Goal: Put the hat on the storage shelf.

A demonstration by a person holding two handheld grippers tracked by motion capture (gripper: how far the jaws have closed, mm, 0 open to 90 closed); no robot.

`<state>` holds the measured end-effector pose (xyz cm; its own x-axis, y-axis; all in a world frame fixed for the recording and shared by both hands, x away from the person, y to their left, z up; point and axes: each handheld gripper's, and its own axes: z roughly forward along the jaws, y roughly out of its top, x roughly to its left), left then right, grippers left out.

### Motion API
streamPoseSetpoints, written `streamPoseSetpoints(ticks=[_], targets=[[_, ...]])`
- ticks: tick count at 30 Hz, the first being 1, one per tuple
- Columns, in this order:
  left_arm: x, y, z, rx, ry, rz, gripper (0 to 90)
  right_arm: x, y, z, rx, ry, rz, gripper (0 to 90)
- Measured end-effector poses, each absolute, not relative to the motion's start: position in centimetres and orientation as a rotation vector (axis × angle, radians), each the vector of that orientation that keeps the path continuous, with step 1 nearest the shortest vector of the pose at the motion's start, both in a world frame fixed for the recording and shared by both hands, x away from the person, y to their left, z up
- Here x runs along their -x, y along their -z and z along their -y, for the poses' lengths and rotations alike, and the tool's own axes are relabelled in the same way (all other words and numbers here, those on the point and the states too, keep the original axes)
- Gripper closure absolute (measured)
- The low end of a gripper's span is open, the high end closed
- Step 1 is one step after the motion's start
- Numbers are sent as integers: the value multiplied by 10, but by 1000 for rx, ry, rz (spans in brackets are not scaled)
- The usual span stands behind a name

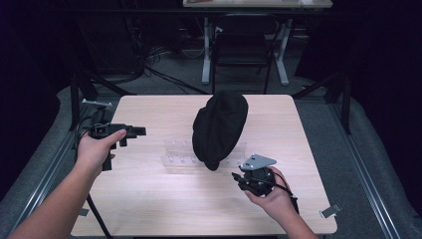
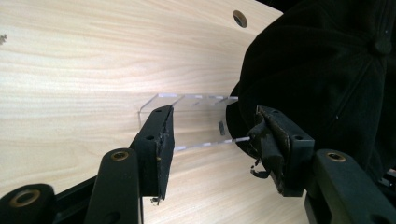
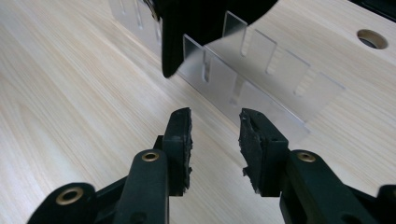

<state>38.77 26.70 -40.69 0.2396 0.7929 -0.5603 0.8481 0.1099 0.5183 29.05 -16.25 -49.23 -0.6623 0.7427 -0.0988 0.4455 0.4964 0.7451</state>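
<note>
Nearest the lens, right claw (image 1: 238, 180) held low over the pale wooden worktop (image 1: 149, 194), jaws parted with nothing between them, just short of the clear slotted acrylic rack (image 3: 261, 65). Black cap (image 1: 220, 127) propped on that rack at the worktop's middle, brim hanging down past the rack's front edge. Left claw (image 1: 134, 132) off at the worktop's left edge, well apart from the cap in the high view, jaws likewise spread and gripping nothing, aimed toward rack and cap.
</note>
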Motion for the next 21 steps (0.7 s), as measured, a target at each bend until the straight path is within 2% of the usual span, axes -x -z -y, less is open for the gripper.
streamPoseSetpoints(ticks=[12,21], targets=[[-371,429,-271,-1736,-17,-1514,480,-280,500,190,-1016,-966,-2289,551],[-349,462,-273,-1800,-167,-1455,436,-273,510,212,-1043,-946,-2237,510]])
